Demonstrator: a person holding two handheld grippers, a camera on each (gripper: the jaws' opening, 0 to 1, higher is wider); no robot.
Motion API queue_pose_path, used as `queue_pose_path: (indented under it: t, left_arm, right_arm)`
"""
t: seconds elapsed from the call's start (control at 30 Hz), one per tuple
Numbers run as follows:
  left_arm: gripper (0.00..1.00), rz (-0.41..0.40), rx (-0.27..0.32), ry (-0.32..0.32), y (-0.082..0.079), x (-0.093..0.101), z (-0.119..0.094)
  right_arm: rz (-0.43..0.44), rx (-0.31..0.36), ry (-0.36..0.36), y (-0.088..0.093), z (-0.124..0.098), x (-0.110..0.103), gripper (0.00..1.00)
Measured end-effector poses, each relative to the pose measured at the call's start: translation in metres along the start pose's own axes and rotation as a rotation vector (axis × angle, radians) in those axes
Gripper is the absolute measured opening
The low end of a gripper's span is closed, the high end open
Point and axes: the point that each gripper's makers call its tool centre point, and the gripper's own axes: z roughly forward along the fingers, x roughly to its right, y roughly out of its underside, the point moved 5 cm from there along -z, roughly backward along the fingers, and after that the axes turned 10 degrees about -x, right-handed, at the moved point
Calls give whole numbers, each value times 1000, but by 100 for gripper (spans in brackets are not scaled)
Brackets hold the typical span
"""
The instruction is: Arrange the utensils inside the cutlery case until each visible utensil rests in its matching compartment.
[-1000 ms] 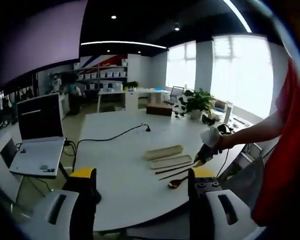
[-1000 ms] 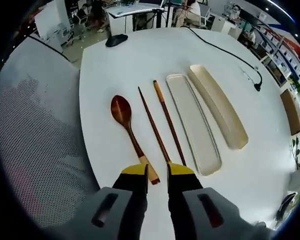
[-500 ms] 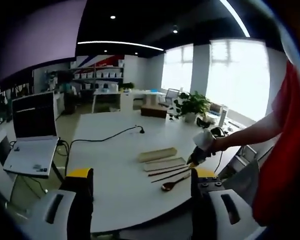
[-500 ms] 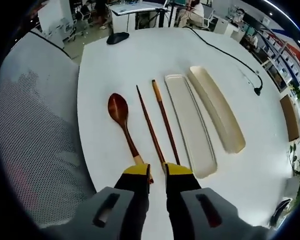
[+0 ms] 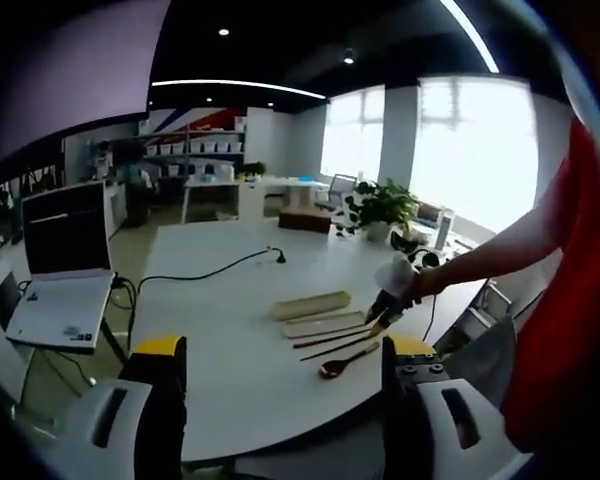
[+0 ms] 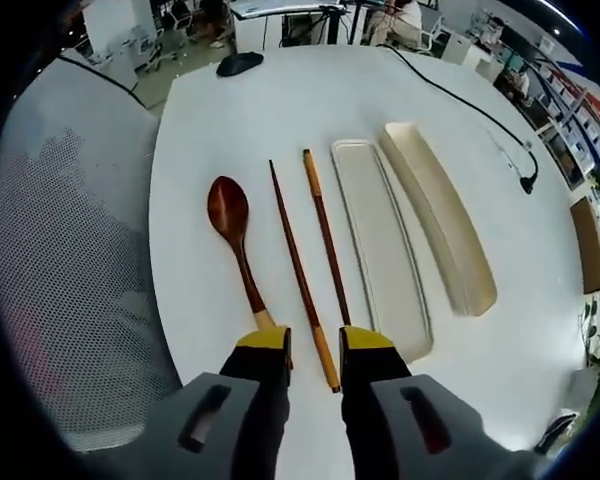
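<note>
On the white table lie a dark wooden spoon [image 6: 230, 212], two chopsticks [image 6: 300, 270] and two cream cutlery case halves: a flat one [image 6: 380, 240] and a deeper one [image 6: 440, 215]. My right gripper [image 6: 315, 345] is open and low over the table. The near end of the left chopstick lies between its jaws, untouched by either. The spoon's handle ends by the left jaw. In the left gripper view my left gripper [image 5: 283, 350] hangs wide open and holds nothing, well back from the case [image 5: 312, 303], chopsticks [image 5: 330, 340], spoon [image 5: 345, 362] and right gripper [image 5: 388, 305].
A laptop [image 5: 55, 270] stands at the table's left end and a black cable [image 5: 210, 275] runs across the far side. A computer mouse [image 6: 238, 64] lies at the far edge. A grey mesh chair [image 6: 70, 280] stands left of the table. A person's arm [image 5: 500, 250] reaches in.
My right gripper has slid forward over the left chopstick's end and its jaws have widened a little. The left gripper view has drifted slightly; the utensils and case have not moved.
</note>
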Motion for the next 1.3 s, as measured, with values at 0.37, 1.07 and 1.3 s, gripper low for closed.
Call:
queue_pose_path:
  t: [0.37, 1.07, 1.3]
  left_arm:
    - [82, -6, -10, -17, 2, -4, -2]
    - [81, -2, -24, -35, 0, -10, 0]
    - [81, -20, -29, -48, 6, -13, -1]
  right_arm:
    - [-105, -69, 10, -3, 16, -2, 13]
    - [-87, -113, -25, -4, 30, 0, 13]
    - [-115, -140, -27, -1, 35, -1, 13]
